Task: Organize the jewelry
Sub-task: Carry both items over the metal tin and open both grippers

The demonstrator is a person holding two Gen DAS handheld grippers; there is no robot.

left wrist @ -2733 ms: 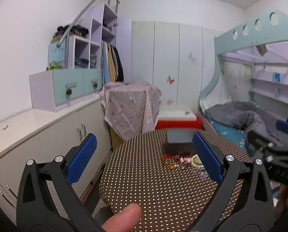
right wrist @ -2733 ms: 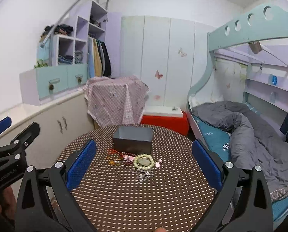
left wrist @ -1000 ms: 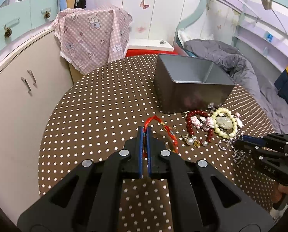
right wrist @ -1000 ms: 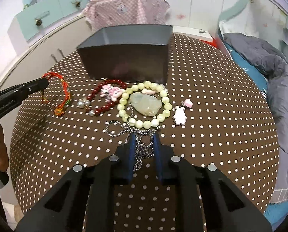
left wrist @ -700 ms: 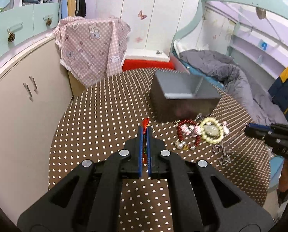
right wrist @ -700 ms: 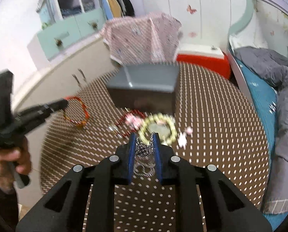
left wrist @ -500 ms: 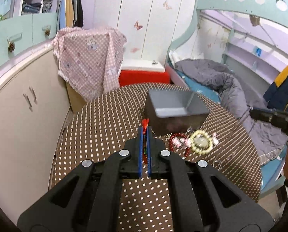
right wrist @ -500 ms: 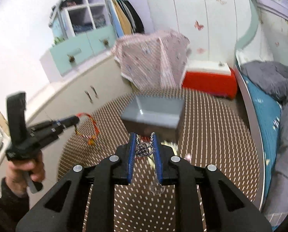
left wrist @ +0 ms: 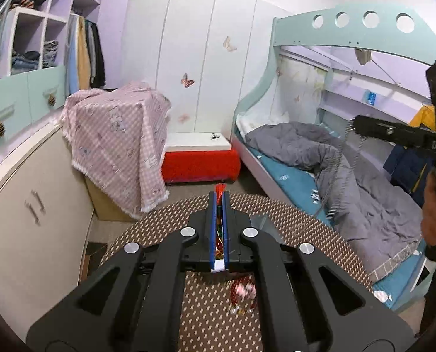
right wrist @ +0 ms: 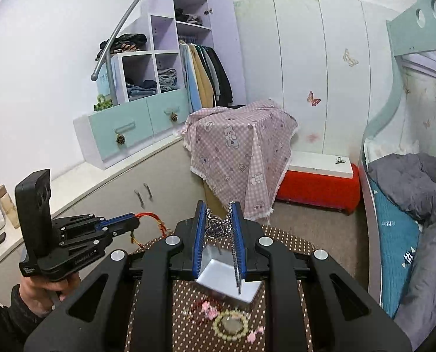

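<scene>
My left gripper is shut on a red string bracelet, whose loop pokes out past the tips. It hangs high over the brown dotted table. The right wrist view shows that same left gripper with the red string bracelet dangling from it. My right gripper is shut on a silver chain necklace, which hangs down over the open grey box. From the left wrist view, the right gripper trails the silver chain. A red bead bracelet and a pale bead bracelet lie on the table.
Pink charms lie by the pale beads. A low cabinet counter runs along the left. A pink checked cloth covers something behind the table, beside a red box. A bunk bed with a grey duvet stands at the right.
Both grippers have risen well above the table, each carrying its piece: the red string bracelet in the left, the silver chain in the right. The table now sits low in both views.
</scene>
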